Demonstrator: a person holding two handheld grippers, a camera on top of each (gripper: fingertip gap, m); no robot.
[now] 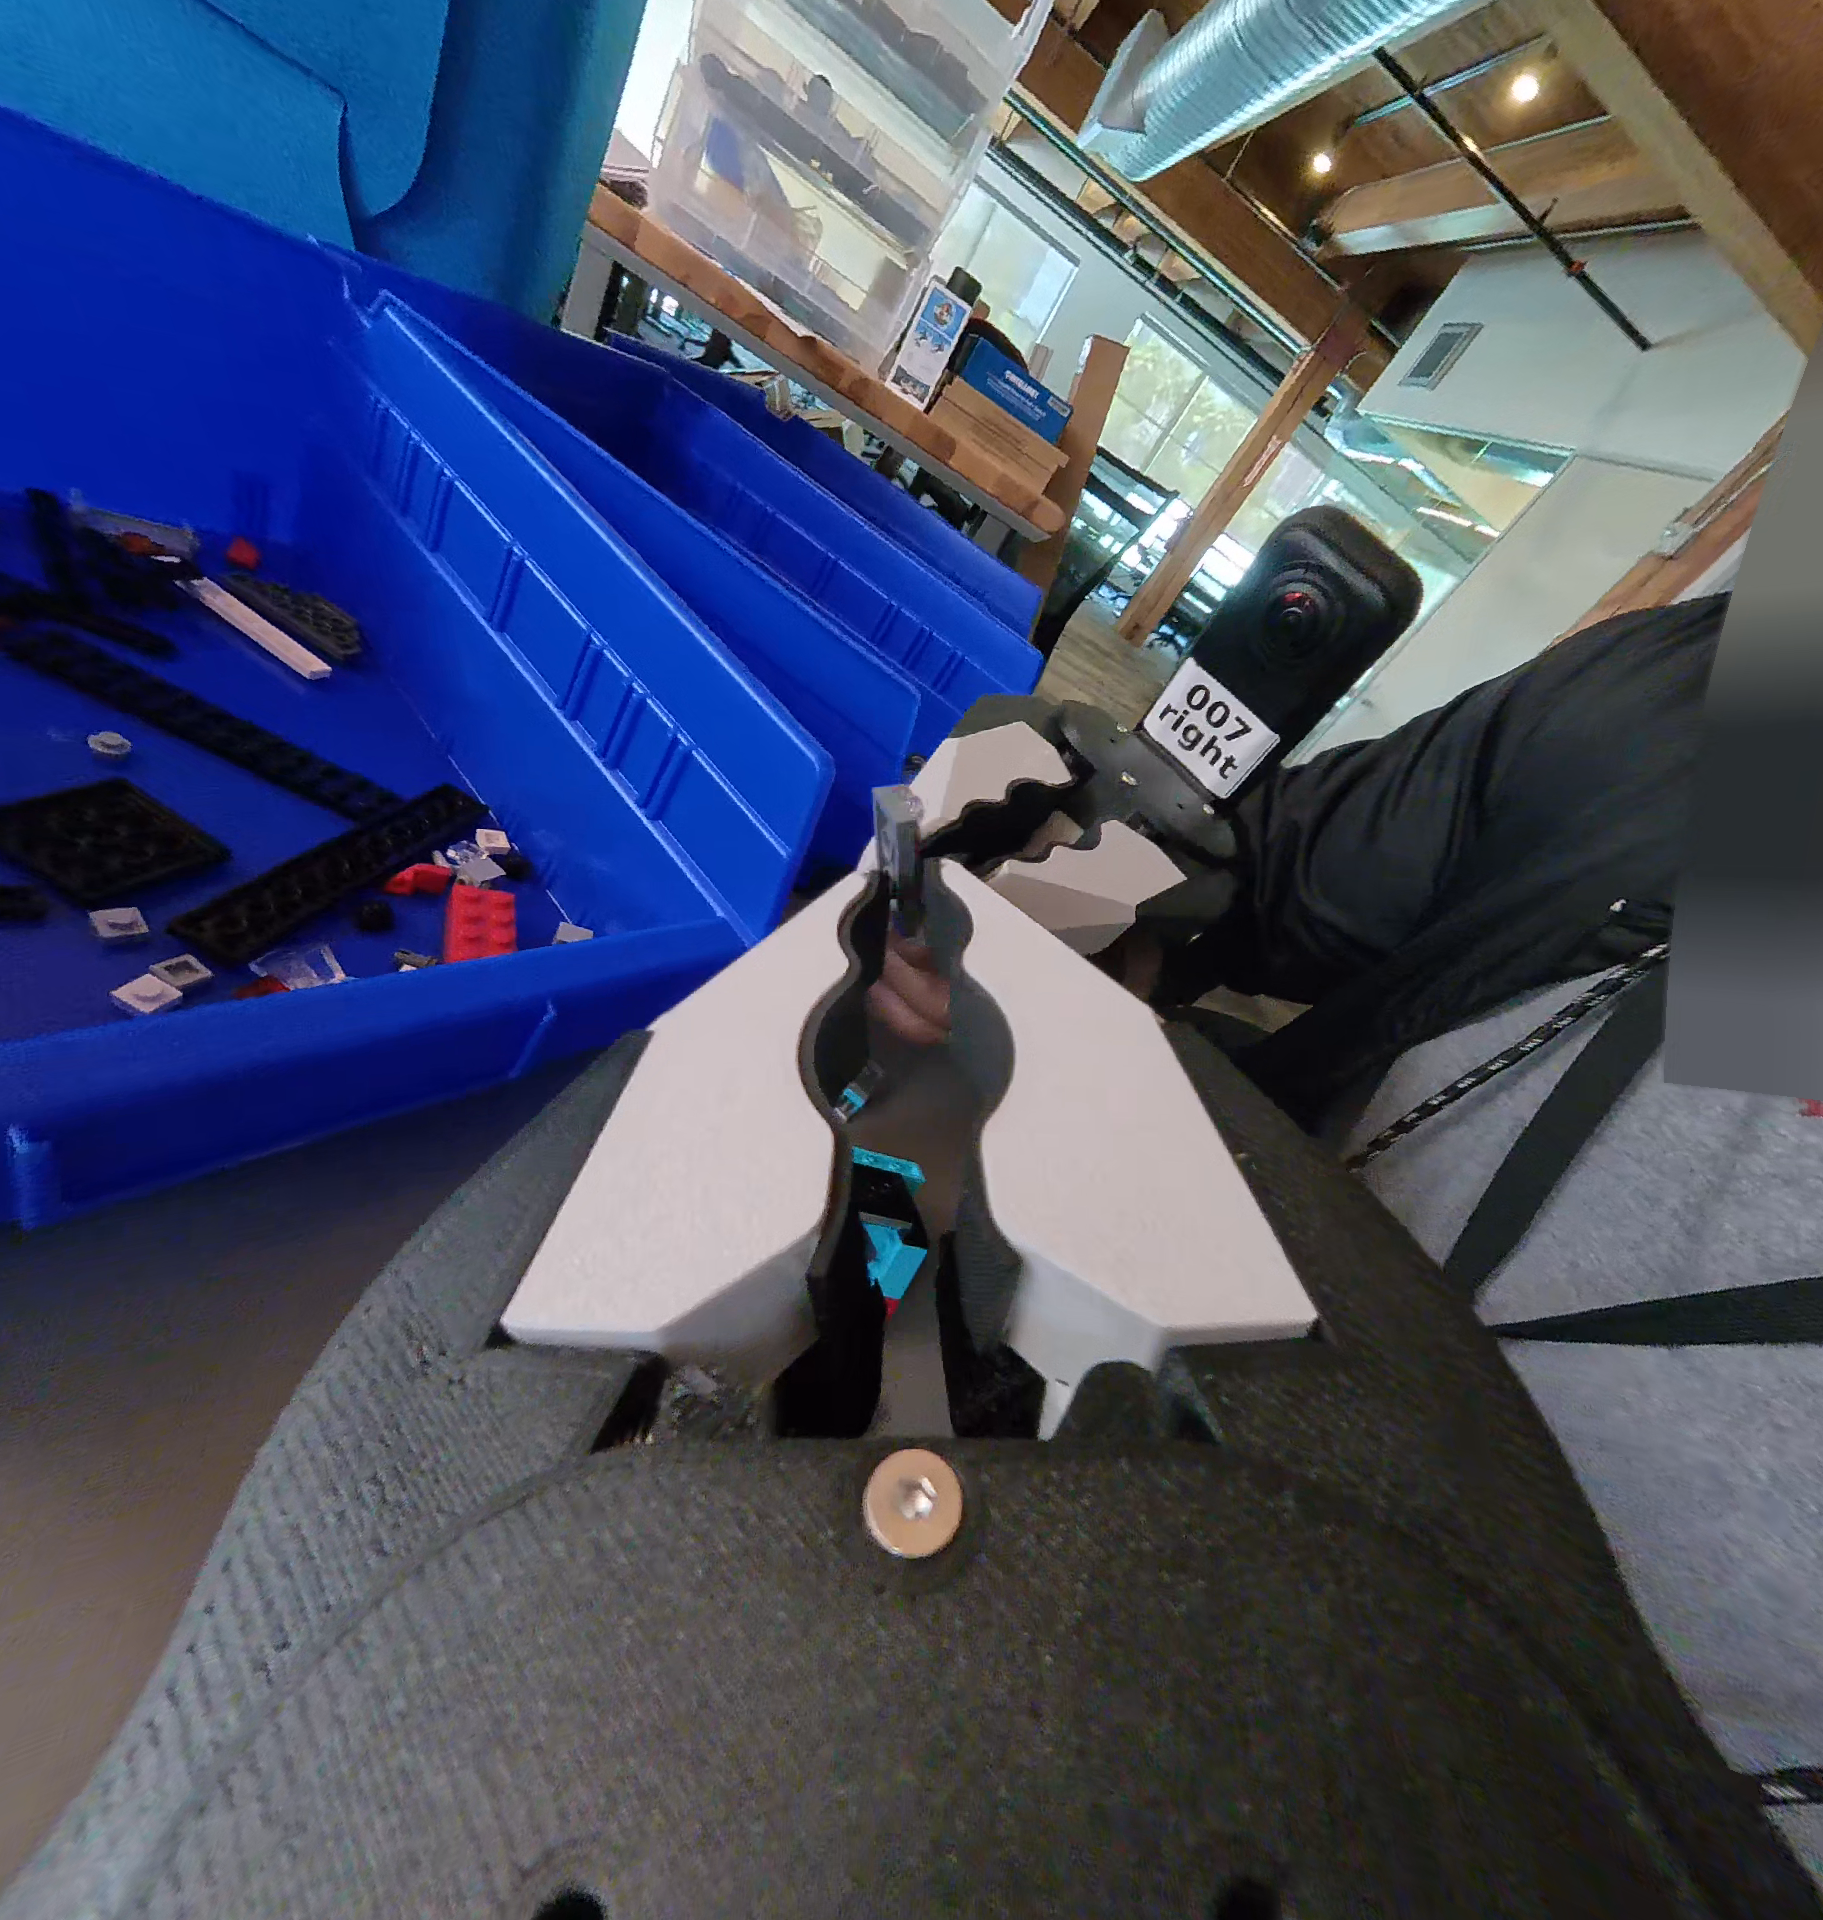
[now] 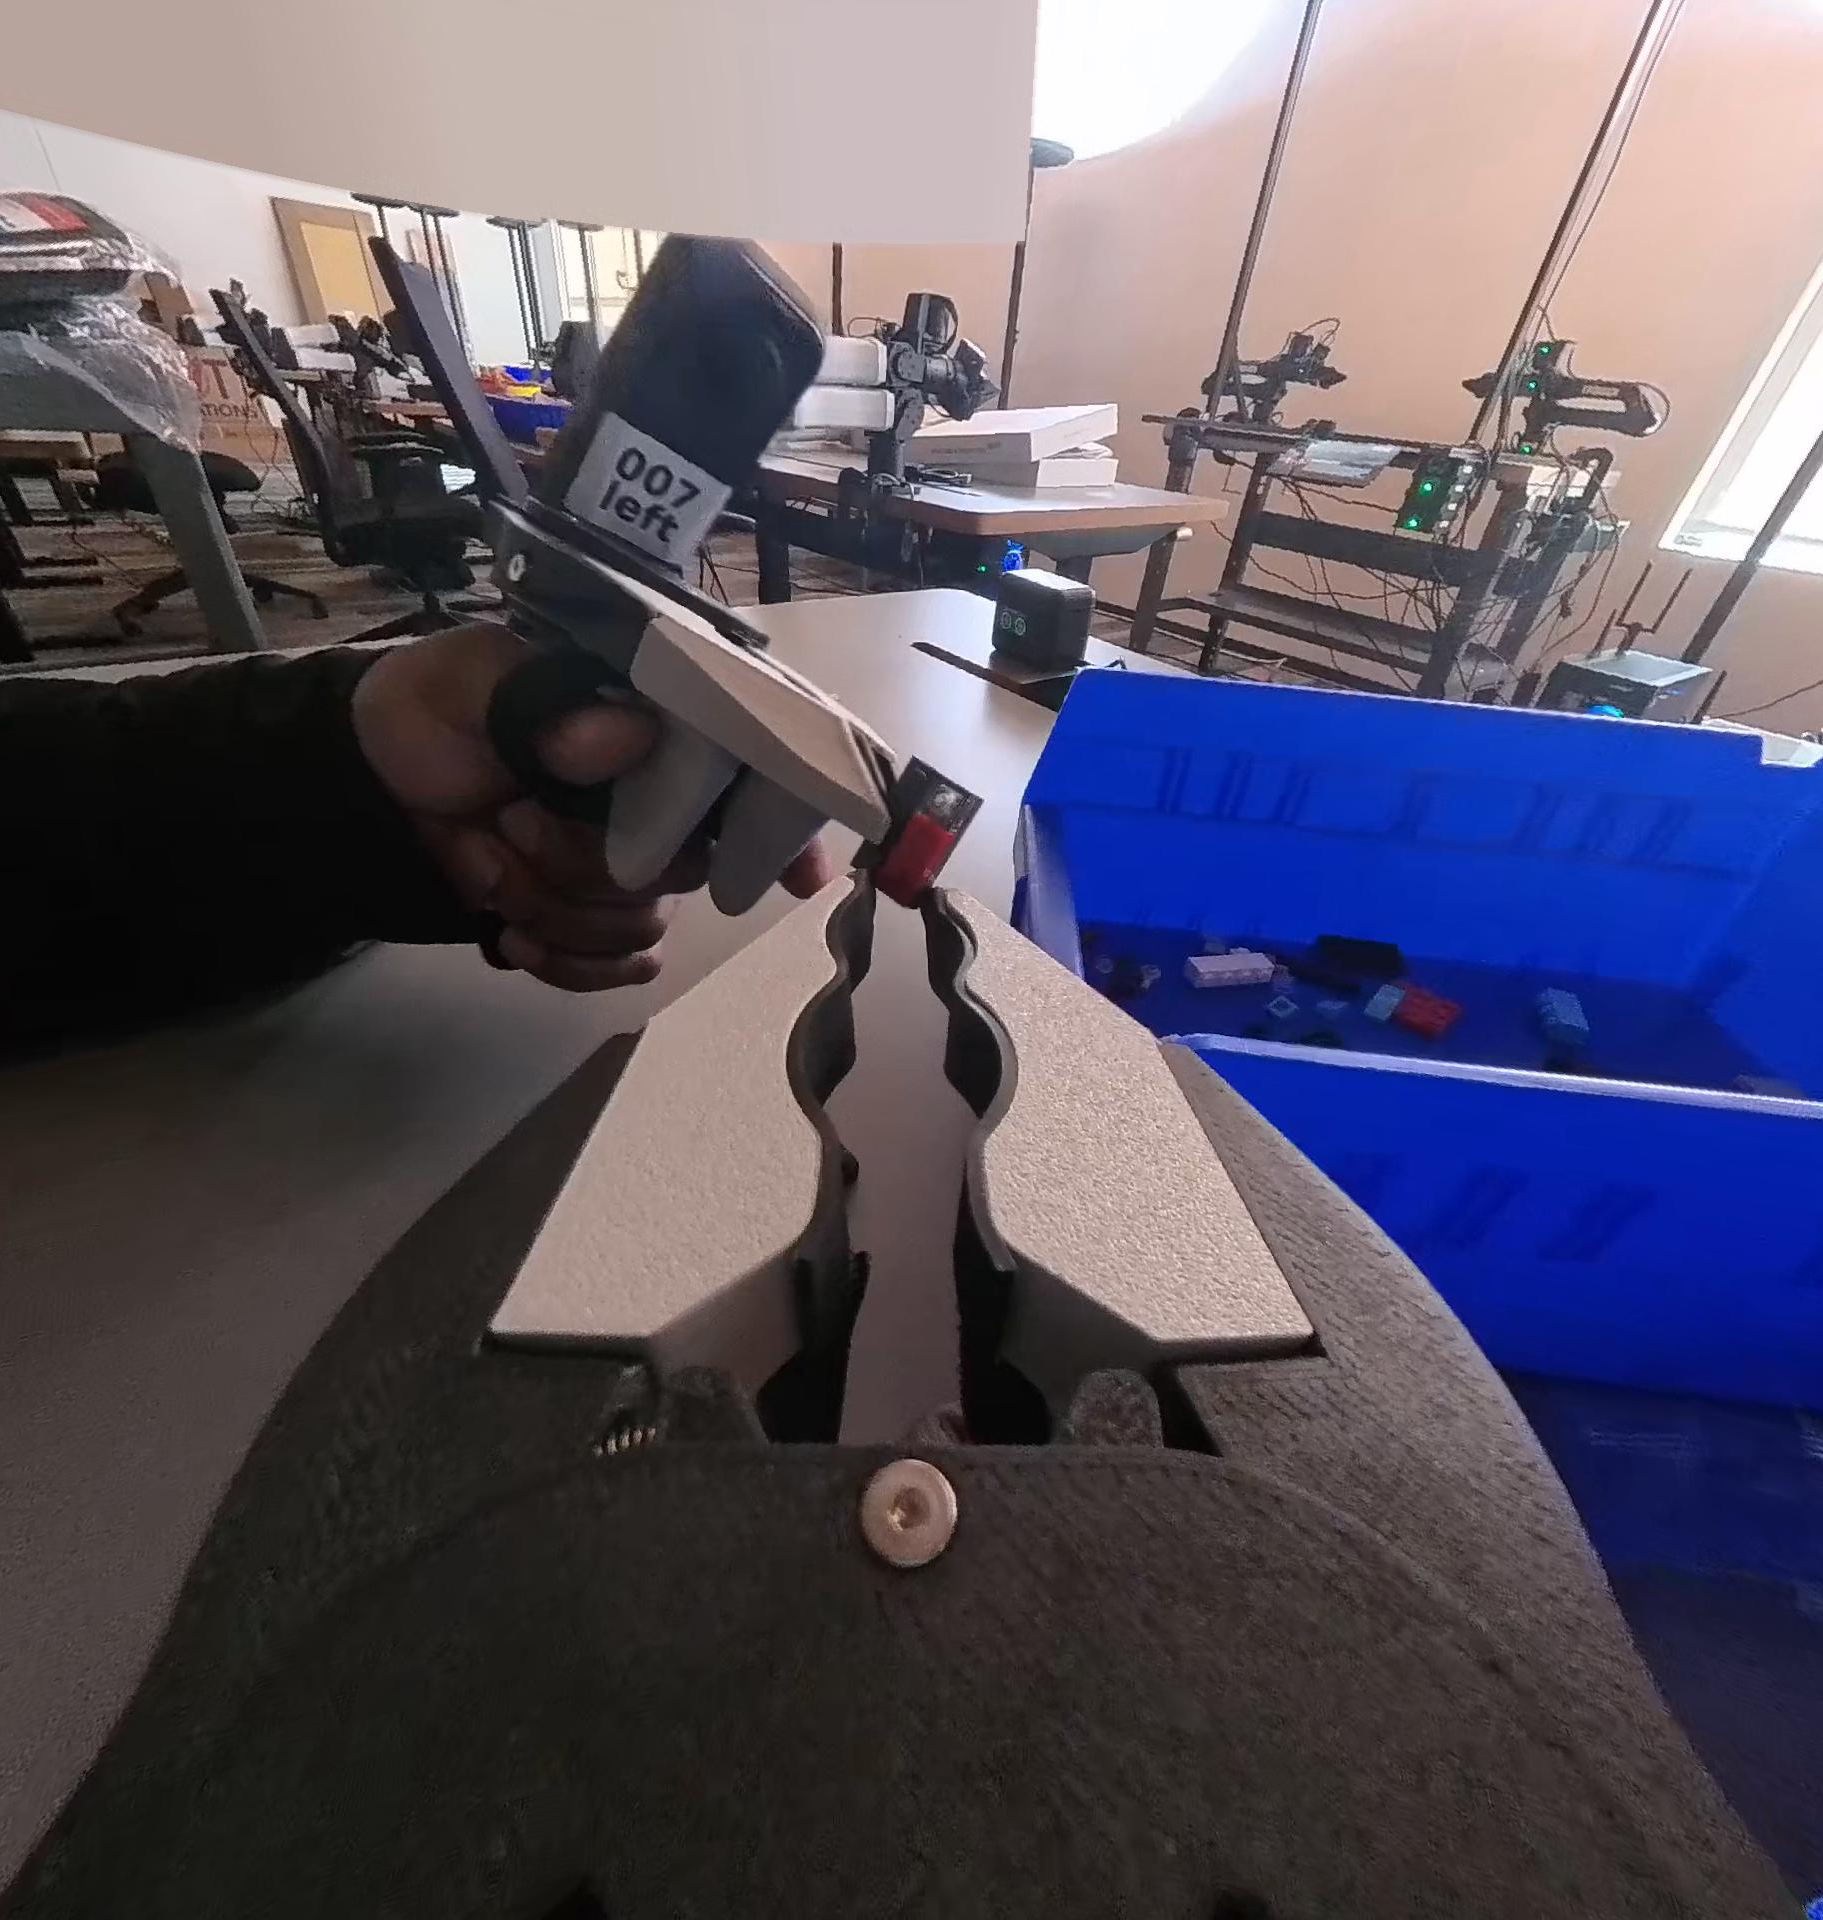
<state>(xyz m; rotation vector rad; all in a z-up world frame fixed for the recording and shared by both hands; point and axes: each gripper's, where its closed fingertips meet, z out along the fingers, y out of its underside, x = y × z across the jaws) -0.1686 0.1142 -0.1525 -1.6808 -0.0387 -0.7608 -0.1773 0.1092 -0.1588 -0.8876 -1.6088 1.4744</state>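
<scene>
My left gripper (image 1: 902, 883) is shut on a small brick assembly (image 1: 899, 836) that looks grey and dark from this side. In the right wrist view the assembly (image 2: 926, 831) shows red and black, held at the tip of the left gripper (image 2: 886, 831). My right gripper (image 2: 899, 899) meets it from the opposite side, its fingertips closed on the red lower end. The right gripper (image 1: 938, 831) also shows in the left wrist view, tip to tip with mine. Both are held above a grey table (image 2: 211, 1195). A hand (image 2: 533, 831) holds the left gripper.
A large blue bin (image 1: 263, 1049) with several loose black, red, grey and white bricks stands left of the grippers; it also shows in the right wrist view (image 2: 1509, 1143). Teal bricks (image 1: 891, 1252) show through the left fingers' gap. A person's black sleeve (image 1: 1458, 831) is at right. The grippers are tip to tip, or close to it.
</scene>
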